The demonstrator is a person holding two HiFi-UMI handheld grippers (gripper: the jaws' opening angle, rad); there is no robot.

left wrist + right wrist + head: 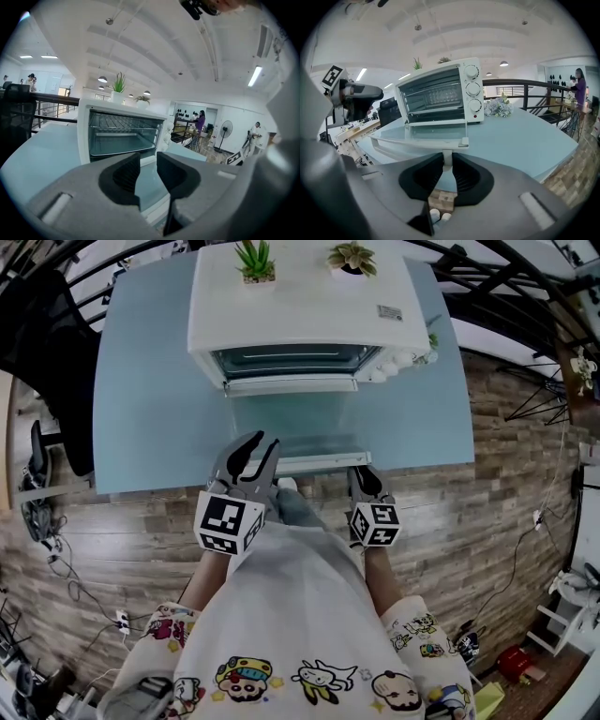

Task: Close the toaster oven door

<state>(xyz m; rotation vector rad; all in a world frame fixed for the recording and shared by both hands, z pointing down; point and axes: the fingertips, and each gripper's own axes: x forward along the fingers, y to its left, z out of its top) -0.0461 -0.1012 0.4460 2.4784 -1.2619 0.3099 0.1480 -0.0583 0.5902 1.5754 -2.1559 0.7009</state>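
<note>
A white toaster oven (300, 296) (124, 133) (440, 93) stands at the back of a pale blue table (150, 409). Its glass door (295, 423) (426, 133) lies open and flat, reaching to the table's front edge. The door's white handle (314, 463) (417, 143) runs along that front edge. My right gripper (364, 474) (447, 161) is shut on the right end post of the handle. My left gripper (263, 440) (148, 159) hovers over the door's left front part, open, with nothing between its fingers.
Two small potted plants (255, 261) (352, 257) sit on the oven's top. White flowers (497, 108) lie right of the oven. A black chair (47, 334) stands left of the table, and a railing (525, 89) runs behind it. The floor is wood.
</note>
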